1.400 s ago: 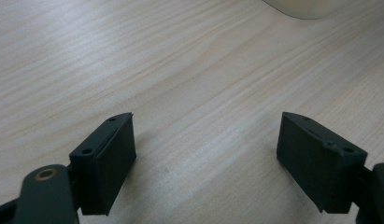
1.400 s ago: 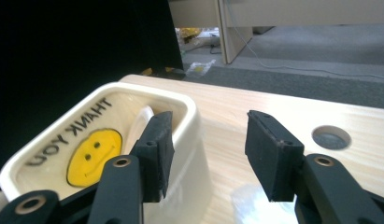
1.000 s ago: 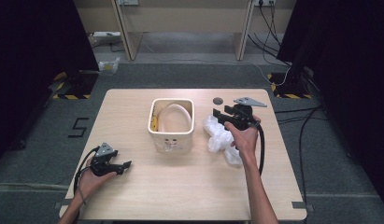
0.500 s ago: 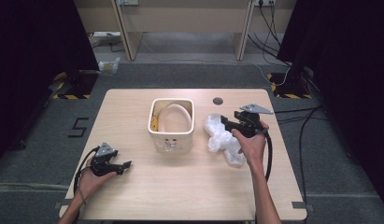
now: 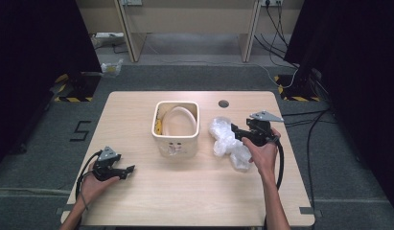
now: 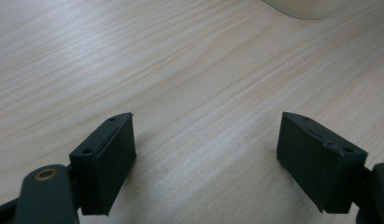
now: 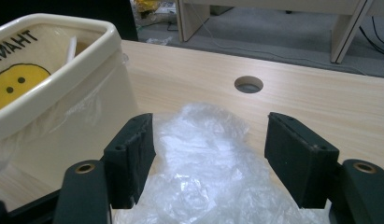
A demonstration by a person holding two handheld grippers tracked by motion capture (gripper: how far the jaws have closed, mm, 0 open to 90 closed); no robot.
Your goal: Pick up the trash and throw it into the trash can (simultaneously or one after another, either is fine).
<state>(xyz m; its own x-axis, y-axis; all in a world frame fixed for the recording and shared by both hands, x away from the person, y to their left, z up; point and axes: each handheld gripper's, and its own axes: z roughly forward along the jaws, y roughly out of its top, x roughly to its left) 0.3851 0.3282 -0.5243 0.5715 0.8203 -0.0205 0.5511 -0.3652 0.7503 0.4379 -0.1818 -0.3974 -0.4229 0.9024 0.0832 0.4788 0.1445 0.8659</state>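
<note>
Right gripper (image 5: pixel 238 134) drops lower over the crumpled plastic bag (image 5: pixel 227 142), right of centre beside the bin (image 5: pixel 176 125), jaws wide apart. Close deep into the folds. Left gripper (image 5: pixel 129 168) idles, agape.

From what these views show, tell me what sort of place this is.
Probably a lab or recording workspace, not a home: a bare wooden table with a cable hole, black curtains at both sides, and hazard-striped tape and loose cables on the grey floor.
</note>
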